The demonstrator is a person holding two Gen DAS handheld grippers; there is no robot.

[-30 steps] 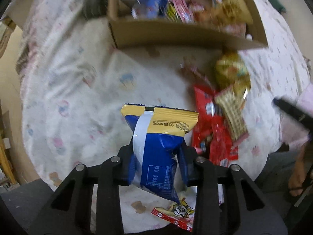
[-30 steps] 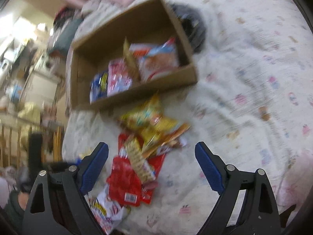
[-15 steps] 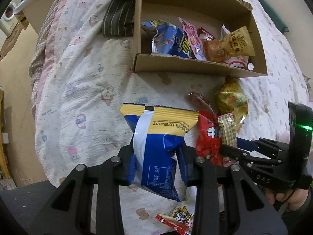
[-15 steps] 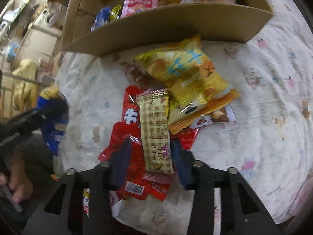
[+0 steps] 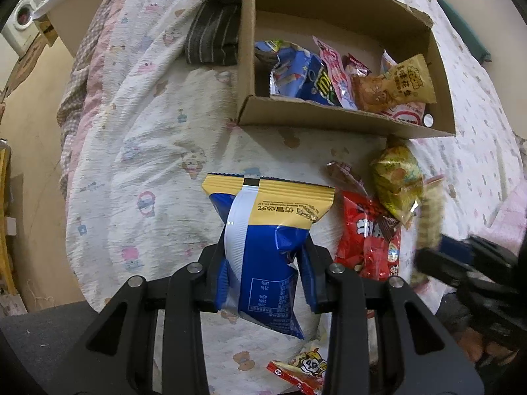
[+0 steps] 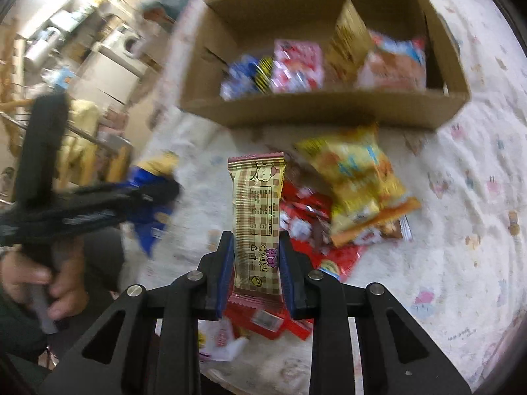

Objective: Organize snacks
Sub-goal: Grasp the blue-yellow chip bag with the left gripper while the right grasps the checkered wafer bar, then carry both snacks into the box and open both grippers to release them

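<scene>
I am gripping a blue and yellow snack bag [image 5: 263,250] in my left tongs [image 5: 266,283], clamped around its lower half and raised over the bed [image 5: 138,151]. My right tongs [image 6: 253,273] are squeezing a checkered wafer bar [image 6: 257,217] by its lower end, the bar standing upright above the loose pile. Under it are lying a red packet [image 6: 332,256] and a yellow chip bag [image 6: 355,181], just in front of the cardboard box [image 5: 329,120]. The box is holding several snacks along its near wall. A striped cloth [image 5: 214,36] is lying beside the box's left side.
</scene>
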